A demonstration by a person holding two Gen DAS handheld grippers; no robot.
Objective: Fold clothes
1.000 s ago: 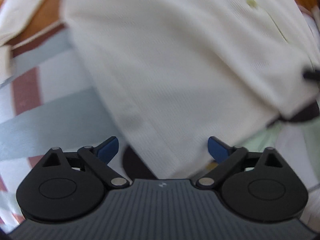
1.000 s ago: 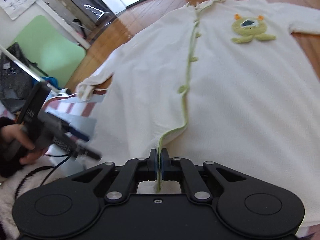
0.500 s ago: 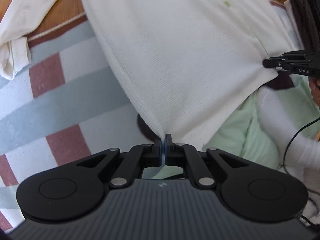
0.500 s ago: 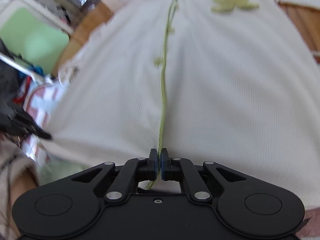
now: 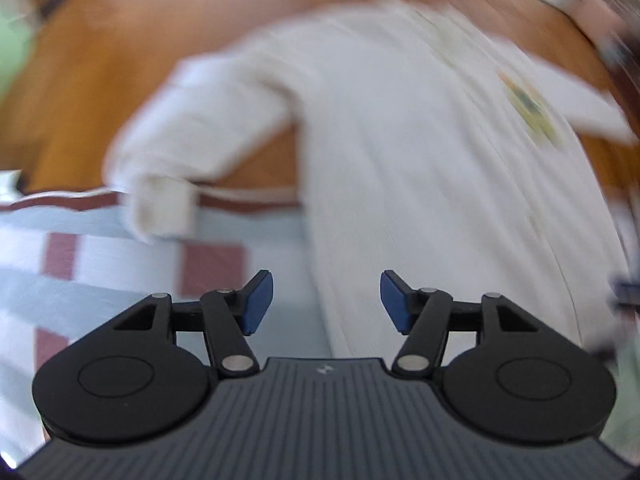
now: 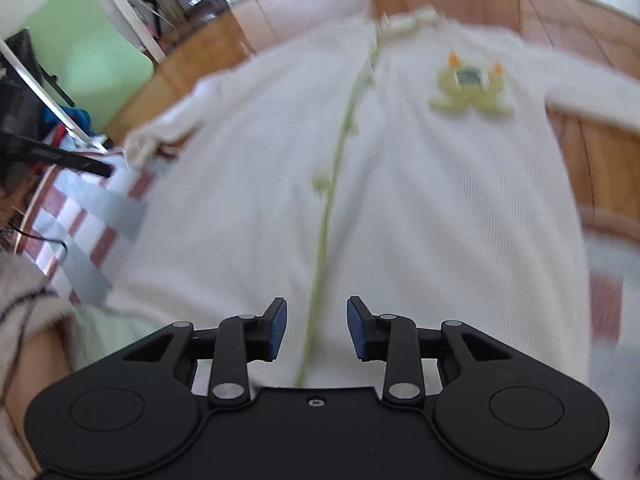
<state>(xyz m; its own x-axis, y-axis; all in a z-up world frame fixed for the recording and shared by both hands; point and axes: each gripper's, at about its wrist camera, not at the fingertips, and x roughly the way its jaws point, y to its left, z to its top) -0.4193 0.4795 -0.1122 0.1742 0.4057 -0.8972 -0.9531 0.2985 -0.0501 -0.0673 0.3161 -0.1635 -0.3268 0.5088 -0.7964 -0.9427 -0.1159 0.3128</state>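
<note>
A cream button-front garment (image 6: pixel 420 200) with a green placket (image 6: pixel 332 200) and a yellow-green creature patch (image 6: pixel 470 88) lies spread flat, its hem toward me. My right gripper (image 6: pixel 316 328) hovers over the hem with jaws opening; the placket runs under the gap and the pads are off the cloth. In the blurred left wrist view the same garment (image 5: pixel 420 184) lies below, one sleeve (image 5: pixel 192 136) bent out to the left. My left gripper (image 5: pixel 326 300) hangs above the garment's left edge, jaws opening, nothing pinched. The left gripper (image 6: pixel 80 162) also shows in the right wrist view.
The garment lies partly on a checked mat (image 5: pixel 100 264) of blue, white and red squares and partly on a wooden floor (image 5: pixel 140 60). A green mat (image 6: pixel 88 44) and dark clutter sit at the left. A person's fuzzy sleeve (image 6: pixel 24 304) is at the lower left.
Both grippers were shut on the garment's hem half a second ago and have let go. The left one has risen and swung, so the sleeve is now in its view.
</note>
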